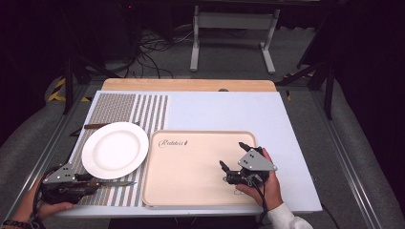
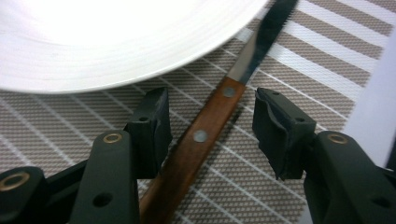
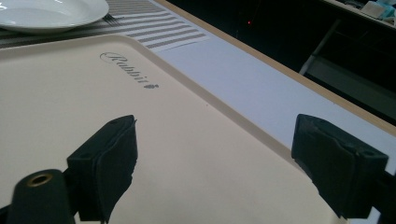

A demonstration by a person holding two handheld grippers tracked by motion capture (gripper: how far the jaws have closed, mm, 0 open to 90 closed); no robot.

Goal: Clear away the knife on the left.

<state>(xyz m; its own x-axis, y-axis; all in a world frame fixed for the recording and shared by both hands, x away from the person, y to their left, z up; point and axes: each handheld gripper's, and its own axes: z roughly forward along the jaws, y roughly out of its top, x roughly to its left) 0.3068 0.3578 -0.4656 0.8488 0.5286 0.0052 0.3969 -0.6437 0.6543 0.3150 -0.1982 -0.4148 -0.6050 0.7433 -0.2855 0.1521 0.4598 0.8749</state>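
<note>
Two black jaws of the left gripper (image 2: 210,126) stand half-wide on either side of the wooden-handled table knife (image 2: 205,130), and that straddle is what the coming move turns on: the handle lies between them, close against one jaw and clear of the other, neither pad pressing yet, so nothing is held. The knife's long axis runs from the lower left of the left gripper view up to the upper right, blade tip passing under the rim of the round white ceramic plate (image 2: 116,37). In the high view the knife (image 1: 112,183) lies at the lower left, pointing toward the cream rectangular plastic tray (image 1: 191,191); the left gripper (image 1: 90,181) is by far the nearer. The right gripper (image 1: 234,160) hovers wide open and empty above the tray's lower right. Everything rests on a brown-and-white striped placemat (image 1: 148,109) over a pale blue-grey tabletop (image 1: 229,109), with dark floor, cables and a white table frame beyond.
</note>
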